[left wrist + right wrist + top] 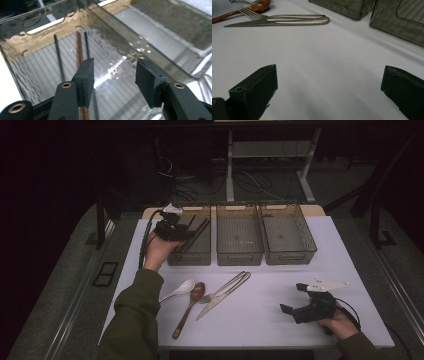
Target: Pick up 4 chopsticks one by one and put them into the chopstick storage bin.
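Left claw [113, 75], jaws parted and empty, hangs over the chopsticks [79, 50] lying in the bin [190, 256] nearest the counter's far-left corner. Hazard: lowering snags them. Right claw [329, 95] open.

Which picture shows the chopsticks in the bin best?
The left gripper view: the chopsticks lie close up on the ribbed floor of the left bin, two black and one brown, just past the open left gripper. The high view shows them as thin dark lines.
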`<action>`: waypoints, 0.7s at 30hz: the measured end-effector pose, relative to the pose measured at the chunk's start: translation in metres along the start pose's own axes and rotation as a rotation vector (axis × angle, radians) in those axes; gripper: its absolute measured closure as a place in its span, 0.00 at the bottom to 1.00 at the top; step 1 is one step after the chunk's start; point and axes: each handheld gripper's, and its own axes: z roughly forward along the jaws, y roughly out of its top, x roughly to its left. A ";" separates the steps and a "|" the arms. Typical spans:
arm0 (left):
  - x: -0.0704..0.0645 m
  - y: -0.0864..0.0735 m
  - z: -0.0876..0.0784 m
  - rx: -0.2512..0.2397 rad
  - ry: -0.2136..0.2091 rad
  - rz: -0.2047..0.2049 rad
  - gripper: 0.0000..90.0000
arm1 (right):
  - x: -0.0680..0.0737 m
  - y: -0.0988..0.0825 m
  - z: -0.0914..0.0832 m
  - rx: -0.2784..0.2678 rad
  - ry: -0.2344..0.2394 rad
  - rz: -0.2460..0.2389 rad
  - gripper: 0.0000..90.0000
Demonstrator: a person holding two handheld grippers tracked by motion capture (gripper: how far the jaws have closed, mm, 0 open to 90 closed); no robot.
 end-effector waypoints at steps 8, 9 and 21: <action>-0.018 -0.011 -0.016 -0.045 -0.059 0.035 0.43 | 0.000 0.000 0.000 0.002 -0.001 0.000 0.00; -0.021 -0.012 -0.018 -0.047 -0.064 0.051 0.43 | 0.000 0.000 0.000 0.001 -0.002 0.000 0.00; -0.052 -0.029 -0.039 -0.096 -0.144 0.103 0.38 | 0.000 0.000 0.000 0.000 -0.003 0.001 0.00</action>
